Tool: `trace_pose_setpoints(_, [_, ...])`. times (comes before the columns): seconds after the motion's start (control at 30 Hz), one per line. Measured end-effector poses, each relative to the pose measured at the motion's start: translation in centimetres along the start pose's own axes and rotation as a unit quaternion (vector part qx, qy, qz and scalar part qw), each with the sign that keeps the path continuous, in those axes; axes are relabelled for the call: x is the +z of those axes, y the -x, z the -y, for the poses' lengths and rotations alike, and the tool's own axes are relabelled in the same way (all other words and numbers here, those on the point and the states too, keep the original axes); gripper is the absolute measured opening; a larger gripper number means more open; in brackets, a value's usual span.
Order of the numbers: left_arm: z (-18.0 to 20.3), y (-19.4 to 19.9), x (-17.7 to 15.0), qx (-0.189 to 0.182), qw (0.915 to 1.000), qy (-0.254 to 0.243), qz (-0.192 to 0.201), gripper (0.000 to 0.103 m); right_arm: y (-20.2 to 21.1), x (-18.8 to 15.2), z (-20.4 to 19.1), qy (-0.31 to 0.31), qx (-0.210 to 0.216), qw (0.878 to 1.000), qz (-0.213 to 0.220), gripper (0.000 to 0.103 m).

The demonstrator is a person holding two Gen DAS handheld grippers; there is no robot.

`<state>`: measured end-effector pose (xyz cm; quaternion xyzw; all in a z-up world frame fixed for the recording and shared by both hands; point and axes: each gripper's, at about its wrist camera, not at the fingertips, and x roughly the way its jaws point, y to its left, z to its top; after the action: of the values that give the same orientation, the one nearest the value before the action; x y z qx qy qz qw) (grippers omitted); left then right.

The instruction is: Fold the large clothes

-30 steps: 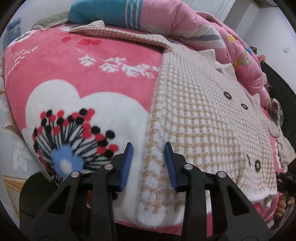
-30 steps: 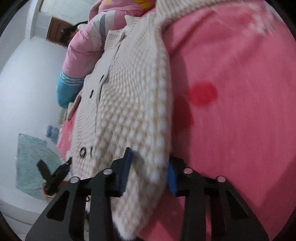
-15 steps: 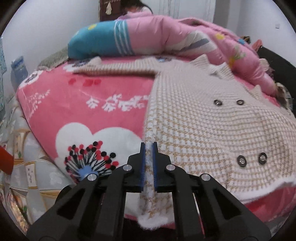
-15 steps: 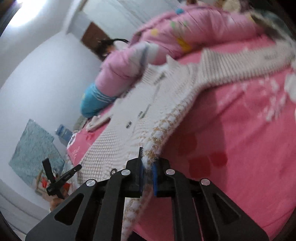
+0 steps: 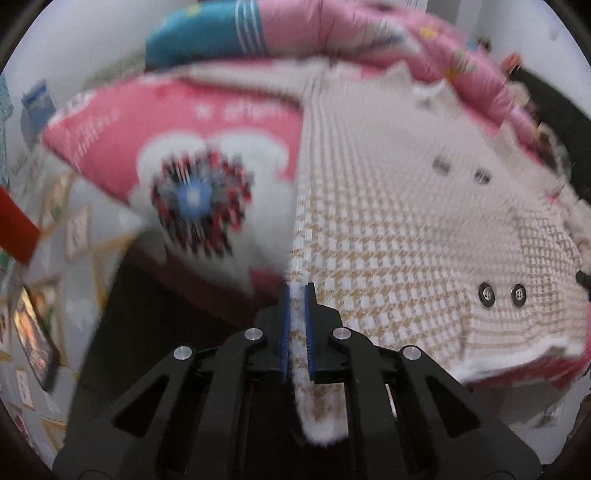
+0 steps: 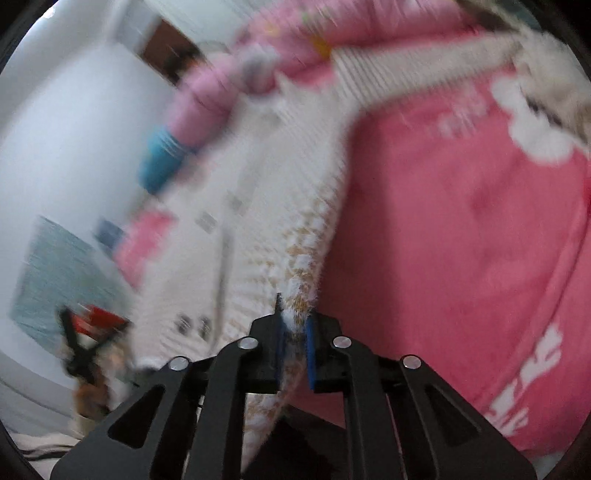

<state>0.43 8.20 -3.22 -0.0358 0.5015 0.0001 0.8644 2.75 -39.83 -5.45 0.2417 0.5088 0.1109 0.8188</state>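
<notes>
A large cream and tan checked knit coat (image 5: 406,229) with dark buttons lies spread on a pink flowered blanket (image 5: 229,122) on a bed. My left gripper (image 5: 296,295) is shut on the coat's lower left hem corner and lifts it off the bed edge. In the right wrist view the coat (image 6: 280,206) stretches away, blurred by motion. My right gripper (image 6: 294,317) is shut on its lower right hem corner, raised above the pink blanket (image 6: 461,229). The left gripper (image 6: 83,354) shows far off at the lower left of that view.
A rolled pink and teal quilt (image 5: 295,33) lies along the far side of the bed. A patterned bed skirt (image 5: 55,258) hangs below the blanket at the left. White walls surround the bed, with a teal mat (image 6: 55,280) low at the left.
Both grippers went from open around the hem to shut on it, then pulled back and up, lifting the coat's bottom corners off the blanket.
</notes>
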Motion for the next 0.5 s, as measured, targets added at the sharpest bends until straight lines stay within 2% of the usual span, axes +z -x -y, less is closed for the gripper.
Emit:
trace_pose_setpoints(0.07, [-0.6, -1.8, -0.5, 0.037, 0.9991, 0.002, -0.02, 0.009, -1.9, 0.0, 1.3, -0.01, -0.051, 0.998, -0.046, 0.023])
trace_pose_setpoints(0.1, [-1.3, -2.1, -0.7, 0.038, 0.9989, 0.009, -0.025, 0.011, -1.8, 0.1, 1.5, -0.016, -0.043, 0.998, -0.049, 0.027])
trace_pose_setpoints(0.13, [-2.1, -1.8, -0.7, 0.027, 0.9991, 0.022, -0.023, 0.017, -1.0, 0.6, 1.6, -0.023, -0.038, 0.998, -0.042, 0.033])
trace_pose_setpoints(0.17, [-2.7, -1.4, -0.7, 0.019, 0.9992, 0.031, -0.018, 0.021, -0.2, 1.0, 1.5, -0.021, -0.05, 0.998, -0.029, 0.048])
trace_pose_setpoints(0.2, [-3.4, -0.8, -0.5, 0.016, 0.9991, 0.038, -0.004, 0.03, 1.3, 1.7, 1.0, -0.01, -0.075, 0.997, 0.002, 0.061])
trace_pose_setpoints(0.27, [-4.1, 0.1, 0.0, 0.03, 0.9986, 0.038, 0.018, 0.037, 3.6, 3.5, -0.5, 0.012, -0.101, 0.993, 0.06, 0.064])
trace_pose_setpoints(0.33, [-4.5, 0.6, 1.2, 0.034, 0.998, 0.039, 0.036, 0.043, 4.0, 5.4, -2.5, 0.03, -0.102, 0.991, 0.081, 0.066])
trace_pose_setpoints(0.4, [-4.8, 0.8, 2.9, 0.034, 0.997, 0.045, 0.053, 0.051, 3.5, 7.2, -5.1, 0.053, -0.103, 0.988, 0.1, 0.082])
trace_pose_setpoints(0.5, [-4.9, 0.4, 5.6, 0.042, 0.9949, 0.05, 0.076, 0.064, 1.1, 9.1, -10.2, 0.122, -0.115, 0.978, 0.122, 0.092])
